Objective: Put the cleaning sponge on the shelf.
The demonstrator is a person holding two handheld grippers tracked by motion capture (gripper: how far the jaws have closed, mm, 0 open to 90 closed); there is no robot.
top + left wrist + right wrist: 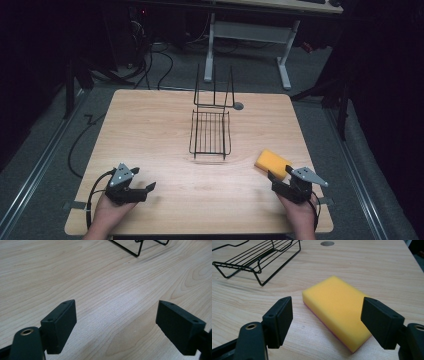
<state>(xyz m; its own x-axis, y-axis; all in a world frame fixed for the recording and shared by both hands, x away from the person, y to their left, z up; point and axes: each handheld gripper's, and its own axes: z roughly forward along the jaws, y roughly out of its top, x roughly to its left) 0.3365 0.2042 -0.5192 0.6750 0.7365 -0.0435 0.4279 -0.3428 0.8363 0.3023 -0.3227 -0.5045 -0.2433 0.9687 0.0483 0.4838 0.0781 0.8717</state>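
Approach step, nothing gripped yet. The sponge (pixel 337 312) lies flat on the worktop (pixel 150 130), well to the right of the wire rack (pixel 210 134) and nearer the person's edge, clear of the rack wires. Right gripper (pixel 281 176) sits just at the sponge's near edge, fingers (pixel 279 320) spread wide, one on each side of the sponge's near end but apart from it, no contact that I can see. Left gripper (pixel 148 188) hangs well left of the rack over bare wood, fingers (pixel 60 325) also wide, holding nothing. Rack is empty, so my guess is the sponge goes in there. Next move: push the right gripper forward and down until both fingers straddle the sponge's sides, then close. Foam is soft, so close gently and grip near the middle or it will squash and tilt.
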